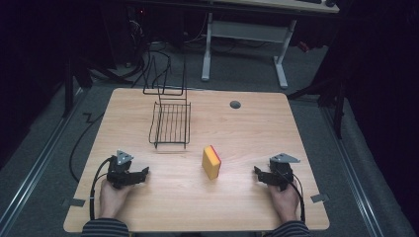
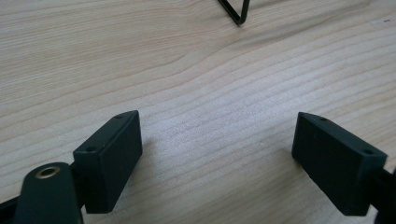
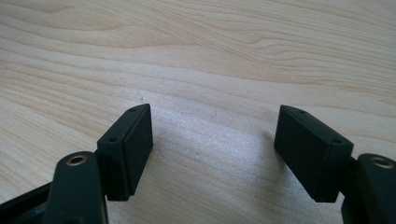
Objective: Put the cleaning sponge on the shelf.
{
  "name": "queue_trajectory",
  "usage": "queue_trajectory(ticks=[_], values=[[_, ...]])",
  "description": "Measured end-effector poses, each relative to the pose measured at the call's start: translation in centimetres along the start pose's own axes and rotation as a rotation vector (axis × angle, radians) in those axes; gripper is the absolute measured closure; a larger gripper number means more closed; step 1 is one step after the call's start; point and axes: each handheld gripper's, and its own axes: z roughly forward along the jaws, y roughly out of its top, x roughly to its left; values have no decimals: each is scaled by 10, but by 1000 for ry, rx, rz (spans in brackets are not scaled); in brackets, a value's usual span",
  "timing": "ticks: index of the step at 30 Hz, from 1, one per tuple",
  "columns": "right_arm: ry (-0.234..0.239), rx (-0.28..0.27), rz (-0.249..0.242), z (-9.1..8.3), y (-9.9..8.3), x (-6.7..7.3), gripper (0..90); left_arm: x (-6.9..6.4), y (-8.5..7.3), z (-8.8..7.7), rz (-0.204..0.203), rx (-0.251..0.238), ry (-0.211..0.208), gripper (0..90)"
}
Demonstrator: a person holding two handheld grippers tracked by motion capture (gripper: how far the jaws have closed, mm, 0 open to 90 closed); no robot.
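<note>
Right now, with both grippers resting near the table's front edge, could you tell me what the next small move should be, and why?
Probably bring the right gripper toward the sponge, which stands on edge just to its side. Its jaws are open with nothing but bare table between them, and it seems slightly closer than the left gripper, also open and empty. The wire rack behind looks like a likely destination.

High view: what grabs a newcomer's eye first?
The yellow sponge with a red face standing on edge mid-table, between the two grippers. Behind it to the left sits a black wire rack. The left gripper and right gripper rest near the table's front edge, jaws open and empty.
</note>
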Motion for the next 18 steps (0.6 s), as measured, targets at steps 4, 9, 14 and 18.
queue_trajectory(ticks=[4, 9, 14, 18], values=[[0, 0, 1, 0, 0, 0, 282, 0, 1, 1, 2, 6, -1, 173], [1, 1, 0, 0, 0, 0, 281, -1, 1, 1, 6, 4, -9, 154], [2, 1, -1, 0, 0, 0, 279, 0, 1, 0, 1, -4, -30, 157], [2, 1, -1, 0, 0, 0, 279, 0, 1, -3, 2, -19, -41, 165]])
